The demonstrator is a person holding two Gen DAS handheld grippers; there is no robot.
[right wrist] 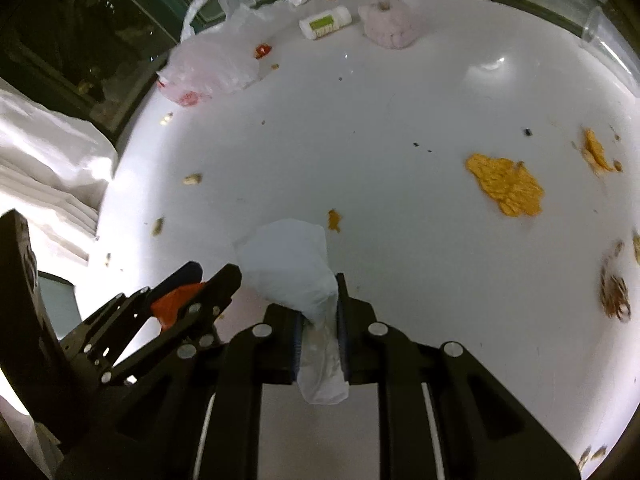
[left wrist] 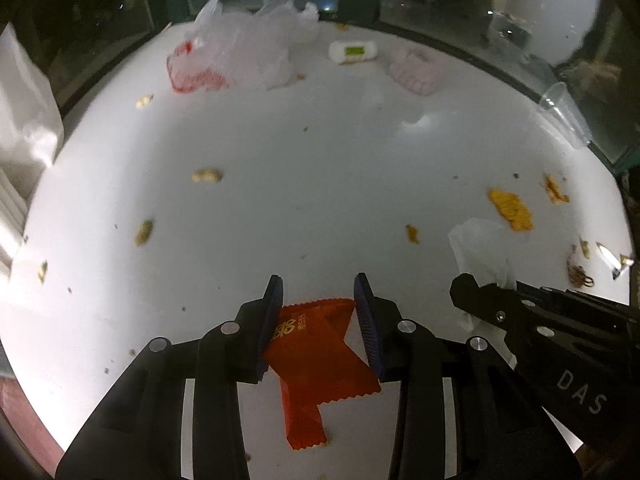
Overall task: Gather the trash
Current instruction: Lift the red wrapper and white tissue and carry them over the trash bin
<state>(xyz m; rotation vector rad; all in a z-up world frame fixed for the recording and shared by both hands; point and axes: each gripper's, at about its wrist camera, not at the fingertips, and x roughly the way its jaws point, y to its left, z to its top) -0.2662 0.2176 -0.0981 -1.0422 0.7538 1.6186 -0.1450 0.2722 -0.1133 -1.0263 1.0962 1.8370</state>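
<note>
My left gripper (left wrist: 319, 286) has its jaws around a red snack wrapper (left wrist: 316, 360) that lies between the fingers above the white table (left wrist: 320, 184); the left pad touches it, the right pad shows a small gap. It also shows in the right wrist view (right wrist: 176, 300). My right gripper (right wrist: 319, 300) is shut on a crumpled white tissue (right wrist: 292, 268), also seen in the left wrist view (left wrist: 480, 248). A white plastic bag (left wrist: 248, 44) lies open at the far edge.
Orange peel pieces (right wrist: 504, 188) and peanut shells (left wrist: 206, 176) are scattered on the table. A small white bottle (left wrist: 352, 52), a pinkish tissue roll (right wrist: 388, 26) and a clear plastic cup (left wrist: 564, 108) sit at the far edge. White cloth (right wrist: 48, 152) lies left.
</note>
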